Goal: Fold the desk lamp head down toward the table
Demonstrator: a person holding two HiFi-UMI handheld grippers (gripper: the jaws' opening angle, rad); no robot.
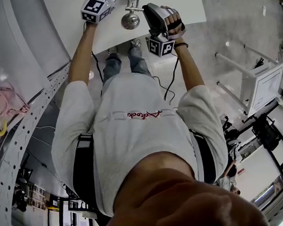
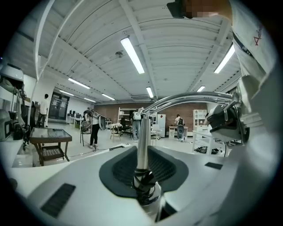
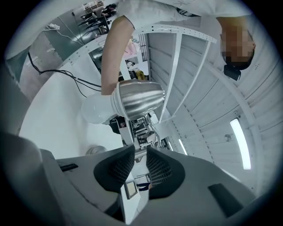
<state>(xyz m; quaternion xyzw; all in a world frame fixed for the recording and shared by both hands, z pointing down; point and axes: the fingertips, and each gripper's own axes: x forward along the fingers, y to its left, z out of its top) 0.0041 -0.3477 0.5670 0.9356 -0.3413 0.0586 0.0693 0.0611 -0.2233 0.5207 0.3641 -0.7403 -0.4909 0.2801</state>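
W/ left tongs [image 2: 142, 155] clamped on the stem [image 2: 142, 132] & right tongs [image 3: 137, 152] nipping the thin bracket [image 3: 128, 137] at their tips, head [image 3: 139, 99] just beyond, over the table [image 3: 53, 123], we risk that slim hold slipping mid-fold, so the head drops or the stem twists.

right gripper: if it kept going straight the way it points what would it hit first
Most likely the lamp's hinge bracket, right at the jaw tips of the right gripper, with the silver lamp head just beyond it. Whether the jaws already press on it is unclear.
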